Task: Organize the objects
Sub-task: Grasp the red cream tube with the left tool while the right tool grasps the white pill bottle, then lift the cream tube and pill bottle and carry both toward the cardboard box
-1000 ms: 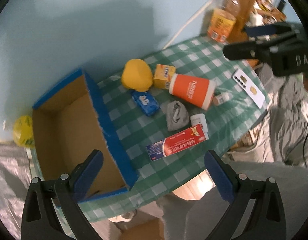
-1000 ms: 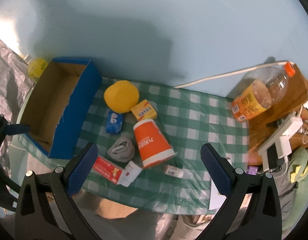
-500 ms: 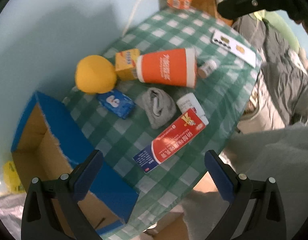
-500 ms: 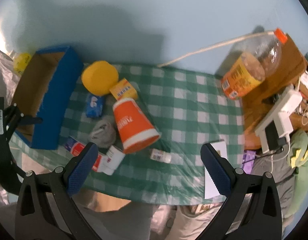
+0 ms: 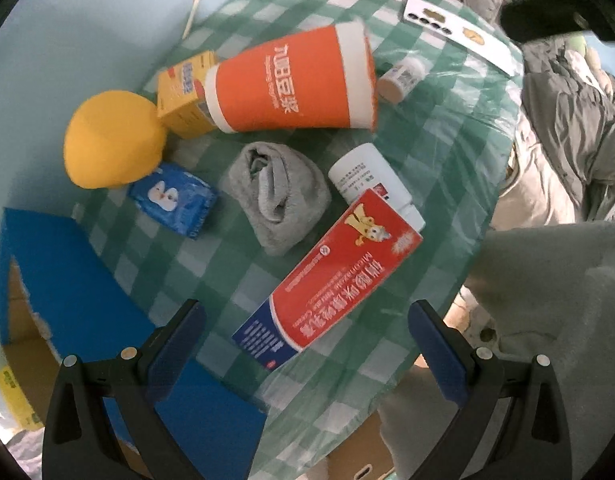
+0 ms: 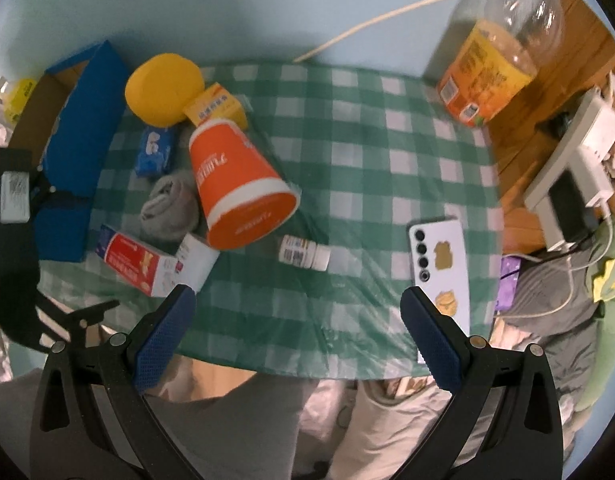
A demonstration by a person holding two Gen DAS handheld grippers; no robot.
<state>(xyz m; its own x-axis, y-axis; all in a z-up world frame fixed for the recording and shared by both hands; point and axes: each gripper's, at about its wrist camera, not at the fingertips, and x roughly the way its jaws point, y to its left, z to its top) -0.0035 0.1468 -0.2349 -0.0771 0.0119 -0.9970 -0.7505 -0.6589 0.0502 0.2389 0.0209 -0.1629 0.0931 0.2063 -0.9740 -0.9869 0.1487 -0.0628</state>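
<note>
On the green checked table lie a red and blue toothpaste box, a rolled grey sock, a white bottle, a tipped orange paper cup, a blue tissue pack, a yellow box and a yellow sponge-like ball. My left gripper hangs open just above the toothpaste box's near end. My right gripper is open over the table's front edge, below a small pill bottle. The same orange cup and toothpaste box show in the right wrist view.
A blue cardboard box with an open brown inside stands at the table's left end. A white phone lies face down near the right front edge. A large orange-labelled bottle stands on a wooden stand at back right. Grey clothing lies beyond the table.
My left gripper has swung away from the blue box and dropped closer over the toothpaste box and sock. My right gripper has shifted right and lower, bringing the phone and pill bottle into view.
</note>
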